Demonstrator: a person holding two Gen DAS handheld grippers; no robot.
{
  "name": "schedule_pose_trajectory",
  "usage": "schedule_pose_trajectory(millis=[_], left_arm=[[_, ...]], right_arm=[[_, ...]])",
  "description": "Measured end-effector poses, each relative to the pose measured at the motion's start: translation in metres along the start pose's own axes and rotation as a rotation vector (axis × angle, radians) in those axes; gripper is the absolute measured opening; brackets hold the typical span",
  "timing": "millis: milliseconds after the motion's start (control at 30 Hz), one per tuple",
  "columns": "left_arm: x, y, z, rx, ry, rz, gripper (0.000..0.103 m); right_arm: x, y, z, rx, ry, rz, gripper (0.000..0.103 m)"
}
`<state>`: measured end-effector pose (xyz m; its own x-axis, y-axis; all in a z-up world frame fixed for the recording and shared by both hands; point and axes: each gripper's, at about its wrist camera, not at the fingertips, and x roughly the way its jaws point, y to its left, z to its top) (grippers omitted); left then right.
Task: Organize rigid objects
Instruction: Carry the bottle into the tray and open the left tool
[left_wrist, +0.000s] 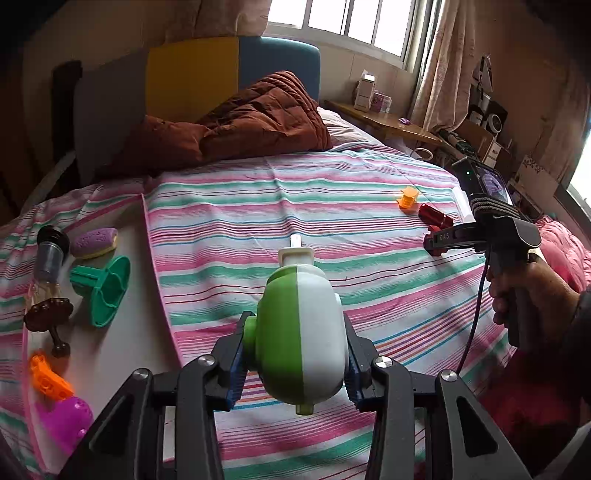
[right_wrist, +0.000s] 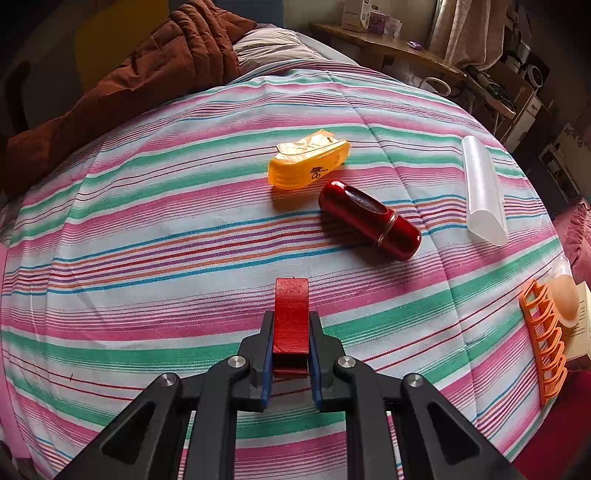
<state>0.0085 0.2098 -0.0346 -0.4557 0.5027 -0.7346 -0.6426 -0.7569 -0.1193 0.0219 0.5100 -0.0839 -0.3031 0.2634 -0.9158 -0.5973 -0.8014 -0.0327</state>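
Note:
My left gripper (left_wrist: 295, 365) is shut on a green-and-white rounded toy (left_wrist: 301, 332) with a white nozzle, held above the striped bedspread (left_wrist: 332, 206). To its left a white board (left_wrist: 122, 343) carries a green funnel-like piece (left_wrist: 105, 290), a purple oval (left_wrist: 94, 242), a brown piece (left_wrist: 48, 315), an orange piece (left_wrist: 48, 376) and a magenta piece (left_wrist: 68, 421). My right gripper (right_wrist: 291, 350) is shut on a red clip-like piece (right_wrist: 291, 317) just over the bedspread. Beyond it lie a dark red capsule case (right_wrist: 369, 219) and an orange case (right_wrist: 308, 162).
A frosted half-round tube (right_wrist: 482, 188) lies at the right, with an orange rack (right_wrist: 545, 336) and a pale egg shape (right_wrist: 563, 297) at the bed's right edge. A brown quilt (left_wrist: 255, 114) is heaped at the headboard. A wooden desk (left_wrist: 384, 120) stands beyond the bed.

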Motion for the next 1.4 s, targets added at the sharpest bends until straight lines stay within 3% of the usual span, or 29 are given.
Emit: schedule_pose_trajectory(millis=[433,767,933,1167,1200,1267,1333,1400], left_arm=[[-0.033,0.050,-0.019,-0.086,-0.012,0.097,0.043],[-0.059,0.122,-0.050,-0.309,-0.004,0.041,0.042],[-0.050,0.143,-0.046,-0.378,0.008,0.038,0.042],[-0.021,0.154,-0.033,-0.337,0.038,0.140,0.043],[-0.019,0.158,-0.032,-0.344,0.033,0.143,0.045],[-0.014,0.164,-0.029,-0.362,0.044,0.149,0.070],[-0.017,0.169,-0.029,-0.374,0.022,0.169,0.078],[-0.024,0.169,-0.028,-0.350,0.007,0.221,0.078]], right_arm=[[-0.003,0.006,-0.003,-0.036,-0.009,-0.027,0.014],[0.003,0.007,0.001,-0.043,-0.008,-0.032,0.014],[0.001,0.009,0.000,-0.046,-0.007,-0.030,0.014],[0.001,0.010,-0.001,-0.041,-0.005,-0.025,0.014],[0.002,0.010,0.000,-0.042,-0.005,-0.025,0.014],[0.002,0.010,0.001,-0.044,-0.004,-0.026,0.014],[0.002,0.010,0.001,-0.045,-0.004,-0.026,0.014],[0.001,0.011,0.000,-0.045,-0.004,-0.028,0.014]])
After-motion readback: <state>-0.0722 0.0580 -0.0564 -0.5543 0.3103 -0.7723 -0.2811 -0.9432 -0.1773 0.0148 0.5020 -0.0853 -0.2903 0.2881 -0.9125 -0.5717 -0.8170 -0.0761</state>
